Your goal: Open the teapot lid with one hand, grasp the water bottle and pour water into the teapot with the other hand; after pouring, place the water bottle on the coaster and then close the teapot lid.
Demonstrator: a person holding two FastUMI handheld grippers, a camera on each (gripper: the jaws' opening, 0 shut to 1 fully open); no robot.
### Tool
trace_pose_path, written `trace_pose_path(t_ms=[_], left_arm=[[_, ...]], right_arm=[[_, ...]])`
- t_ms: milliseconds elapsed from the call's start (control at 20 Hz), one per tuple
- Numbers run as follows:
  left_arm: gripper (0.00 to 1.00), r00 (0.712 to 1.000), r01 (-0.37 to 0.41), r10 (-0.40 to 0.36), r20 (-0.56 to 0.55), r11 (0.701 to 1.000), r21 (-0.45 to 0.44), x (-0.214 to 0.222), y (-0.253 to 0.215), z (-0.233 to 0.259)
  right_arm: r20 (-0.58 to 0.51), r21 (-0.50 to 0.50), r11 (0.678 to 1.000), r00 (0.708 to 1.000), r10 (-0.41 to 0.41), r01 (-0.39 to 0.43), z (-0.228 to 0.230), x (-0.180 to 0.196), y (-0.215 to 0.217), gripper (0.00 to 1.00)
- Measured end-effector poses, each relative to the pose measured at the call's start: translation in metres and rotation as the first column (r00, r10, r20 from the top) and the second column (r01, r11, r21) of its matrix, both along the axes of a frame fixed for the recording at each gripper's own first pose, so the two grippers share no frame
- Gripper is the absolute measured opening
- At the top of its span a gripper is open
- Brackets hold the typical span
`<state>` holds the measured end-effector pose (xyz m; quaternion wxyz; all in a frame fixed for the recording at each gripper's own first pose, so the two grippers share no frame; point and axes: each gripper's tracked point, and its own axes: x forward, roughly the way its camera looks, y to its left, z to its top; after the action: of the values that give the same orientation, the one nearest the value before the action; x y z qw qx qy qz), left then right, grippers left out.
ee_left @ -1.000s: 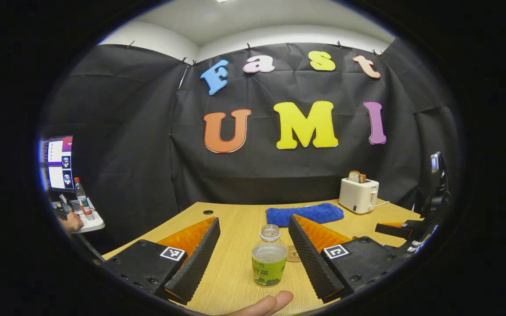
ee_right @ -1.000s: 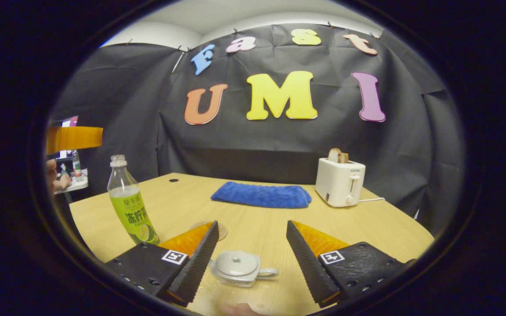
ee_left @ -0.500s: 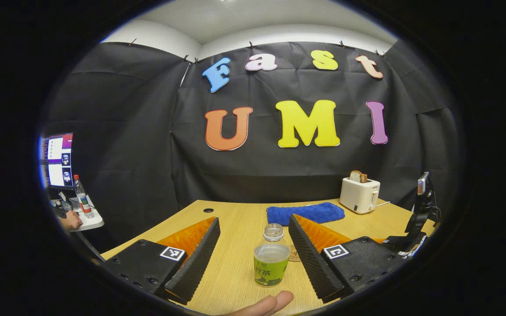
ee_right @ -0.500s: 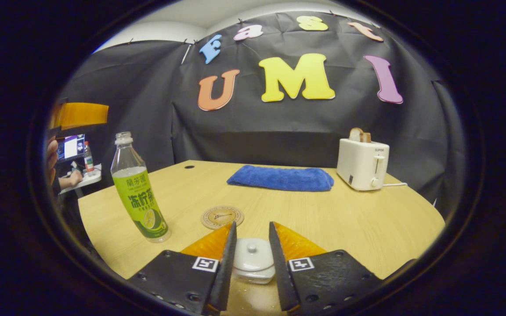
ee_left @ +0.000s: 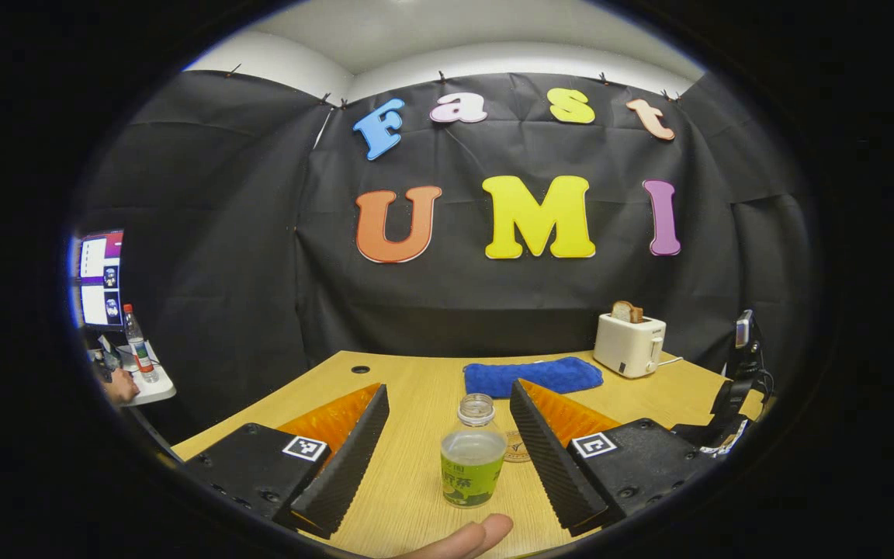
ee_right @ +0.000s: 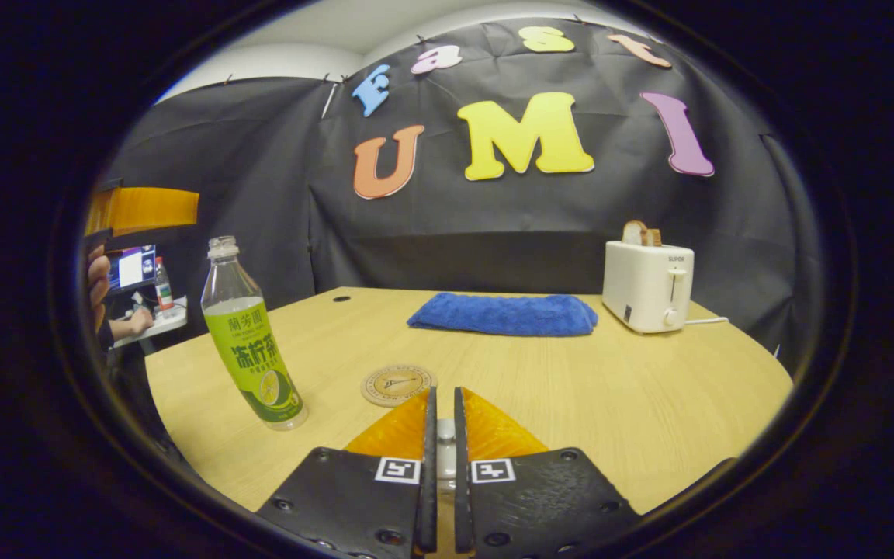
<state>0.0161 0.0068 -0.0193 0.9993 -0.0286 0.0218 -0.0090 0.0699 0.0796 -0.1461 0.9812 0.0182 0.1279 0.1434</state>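
An uncapped clear water bottle (ee_left: 472, 454) with a green label stands on the wooden table between the wide-apart fingers of my left gripper (ee_left: 448, 390), which is open and not touching it. The same bottle (ee_right: 253, 341) stands at the left in the right gripper view. My right gripper (ee_right: 445, 396) is shut on the white knob of the teapot lid (ee_right: 445, 433), a sliver of which shows in the narrow gap; the fingers hide the teapot's body. A round coaster (ee_right: 398, 384) lies just beyond those fingers, and the coaster (ee_left: 518, 449) peeks out behind the bottle.
A folded blue towel (ee_right: 503, 314) lies at the back of the table (ee_right: 649, 404), with a white toaster (ee_right: 649, 283) holding bread to its right. A fingertip (ee_left: 462, 537) shows at the bottom edge. A side desk with a monitor (ee_left: 98, 276) stands far left.
My right gripper came down over the teapot and went from wide open to shut on the lid's knob. The left gripper stayed open around the bottle, barely shifting.
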Motion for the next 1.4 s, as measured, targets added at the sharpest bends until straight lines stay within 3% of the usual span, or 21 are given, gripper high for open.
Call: trace_pose_path(t_ms=[50,100,500,850,1100,1400], left_arm=[[0.98,1.000,0.005,-0.005,0.001,1.000,0.002,0.000,-0.002,0.000],[0.98,1.000,0.013,-0.013,-0.001,1.000,0.004,0.001,-0.002,-0.003],[0.99,0.997,0.070,-0.071,-0.018,0.997,-0.032,0.000,-0.012,-0.036],[0.98,0.987,0.157,-0.156,0.031,0.987,-0.019,0.009,-0.028,-0.064],[0.98,0.989,0.147,-0.146,0.018,0.988,-0.043,0.025,-0.026,-0.085],[0.99,0.987,0.160,-0.160,0.018,0.987,-0.009,0.037,-0.031,-0.109]], right_arm=[[0.017,0.004,1.000,1.000,0.005,-0.005,0.001,0.006,0.001,0.01],[0.025,-0.006,1.000,1.000,0.006,-0.005,0.000,0.004,0.001,0.00],[0.115,0.026,1.000,0.993,-0.008,0.005,0.053,-0.011,-0.016,0.00],[0.189,0.058,0.995,0.978,-0.089,0.080,0.105,-0.029,-0.070,0.00],[0.200,0.086,0.991,0.972,-0.119,0.104,0.118,-0.035,-0.090,0.00],[0.183,0.080,0.991,0.975,-0.123,0.110,0.114,-0.033,-0.094,0.00]])
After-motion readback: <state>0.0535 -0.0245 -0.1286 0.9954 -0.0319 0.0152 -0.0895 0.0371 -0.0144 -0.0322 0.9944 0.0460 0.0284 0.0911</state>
